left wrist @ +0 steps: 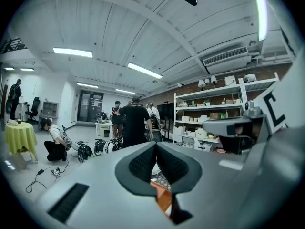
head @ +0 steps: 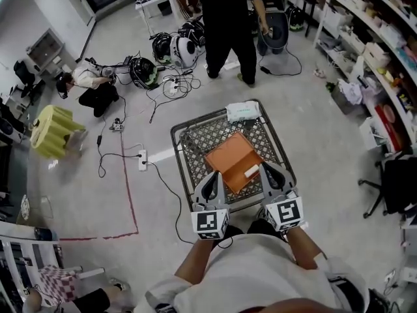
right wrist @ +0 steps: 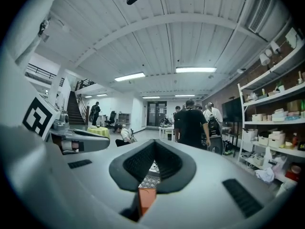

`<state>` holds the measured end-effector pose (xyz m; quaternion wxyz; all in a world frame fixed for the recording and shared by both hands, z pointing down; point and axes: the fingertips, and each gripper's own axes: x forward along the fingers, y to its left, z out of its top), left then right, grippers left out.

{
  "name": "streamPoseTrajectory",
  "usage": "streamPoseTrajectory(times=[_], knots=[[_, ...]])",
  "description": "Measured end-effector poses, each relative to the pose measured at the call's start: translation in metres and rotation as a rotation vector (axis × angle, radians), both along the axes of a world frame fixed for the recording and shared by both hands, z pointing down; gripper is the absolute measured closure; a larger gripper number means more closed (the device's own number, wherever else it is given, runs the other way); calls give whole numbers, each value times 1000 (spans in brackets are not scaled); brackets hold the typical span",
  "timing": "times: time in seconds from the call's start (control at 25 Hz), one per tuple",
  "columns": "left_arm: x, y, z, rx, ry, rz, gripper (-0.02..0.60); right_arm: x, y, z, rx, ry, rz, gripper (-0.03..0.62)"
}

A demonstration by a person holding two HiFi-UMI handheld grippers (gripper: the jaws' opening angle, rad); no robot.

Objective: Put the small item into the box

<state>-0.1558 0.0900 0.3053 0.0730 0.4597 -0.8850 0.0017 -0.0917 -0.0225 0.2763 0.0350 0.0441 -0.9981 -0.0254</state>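
An orange flat box [head: 232, 160] lies on a small metal mesh table [head: 191, 137], with a small white item [head: 251, 171] on its near right corner. A white packet [head: 243, 111] sits at the table's far edge. My left gripper [head: 213, 182] hangs over the table's near edge, left of the box, and its jaws are shut and hold nothing. My right gripper [head: 268, 173] is level with it, by the box's right corner, also shut and holding nothing. Beneath the closed pads, the left gripper [left wrist: 156, 144] view shows a strip of the orange box [left wrist: 162, 197]. So does the right gripper [right wrist: 154, 142] view, lower down at the orange box [right wrist: 147, 199].
A person in black [head: 225, 25] stands beyond the table and another crouches [head: 91, 83] at the left among helmets and bags. Cables and a power strip [head: 142, 159] run across the floor at the left. A yellow stool [head: 55, 130] is far left; shelves [head: 384, 64] line the right.
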Motion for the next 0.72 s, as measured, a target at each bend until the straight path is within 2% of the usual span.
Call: streamPoseTrajectory(times=[0.24, 0.72], knots=[[-7, -4, -19, 30, -24, 17, 572, -9, 9, -14, 13, -18, -16, 591], [15, -23, -14, 41, -24, 49, 572, 15, -8, -17, 18, -37, 12, 591]])
